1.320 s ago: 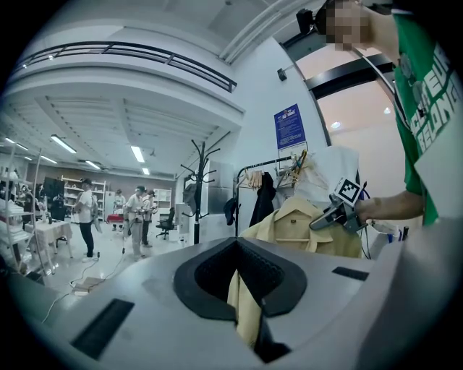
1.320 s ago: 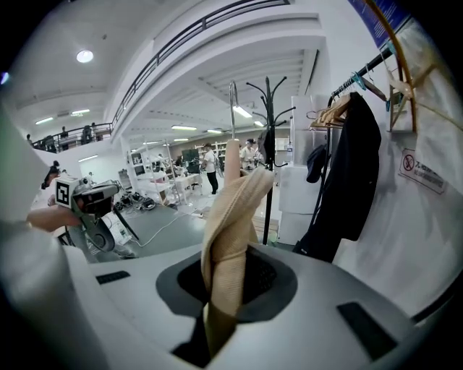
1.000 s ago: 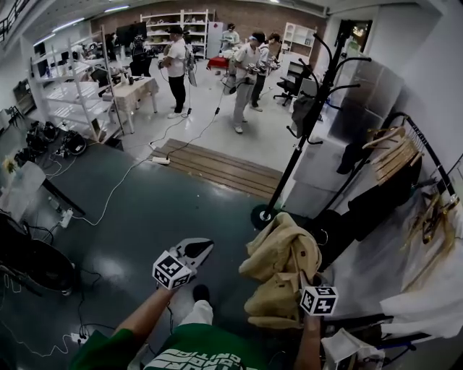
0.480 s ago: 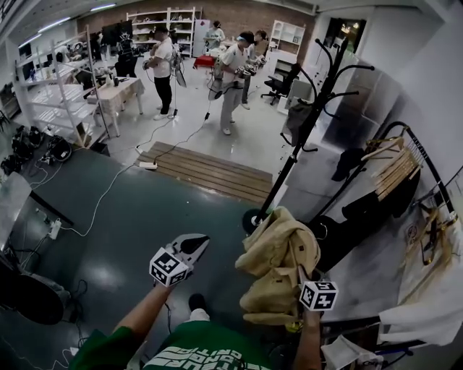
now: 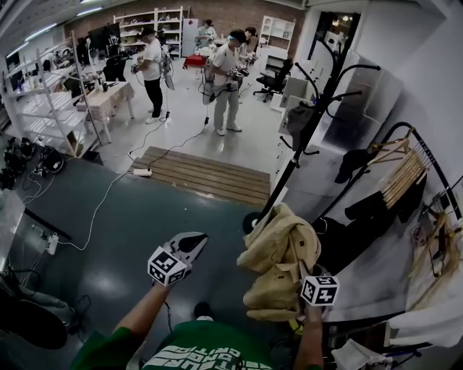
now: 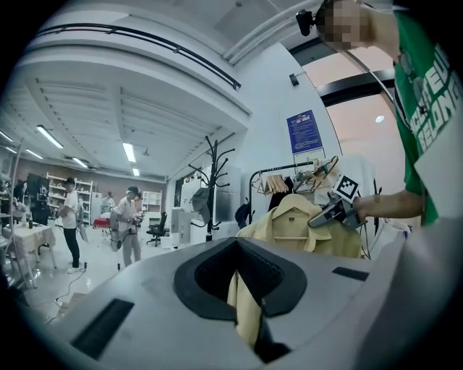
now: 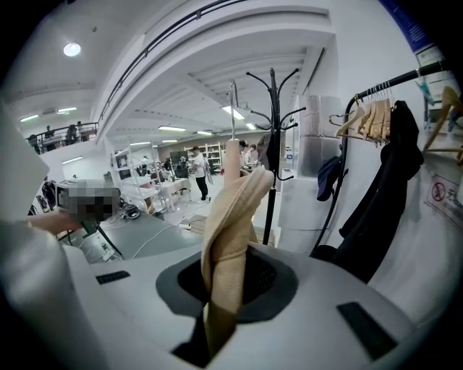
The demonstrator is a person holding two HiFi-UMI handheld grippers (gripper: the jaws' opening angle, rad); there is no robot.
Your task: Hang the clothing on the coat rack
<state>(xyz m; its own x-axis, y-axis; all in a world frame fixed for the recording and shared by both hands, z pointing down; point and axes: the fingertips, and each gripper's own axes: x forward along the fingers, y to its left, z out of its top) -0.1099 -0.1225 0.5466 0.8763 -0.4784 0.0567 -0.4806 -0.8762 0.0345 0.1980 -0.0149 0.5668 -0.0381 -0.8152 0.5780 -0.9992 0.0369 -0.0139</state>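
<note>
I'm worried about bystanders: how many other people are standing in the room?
4 bystanders: one beside the table, one mid-floor, one just behind, one near the back shelves. Others may be hidden.

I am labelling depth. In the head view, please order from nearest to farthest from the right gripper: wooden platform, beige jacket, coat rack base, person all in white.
1. Beige jacket, clamped in the right gripper.
2. Coat rack base, on the floor just beyond.
3. Wooden platform, farther, up-left.
4. Person all in white, far back.
</note>
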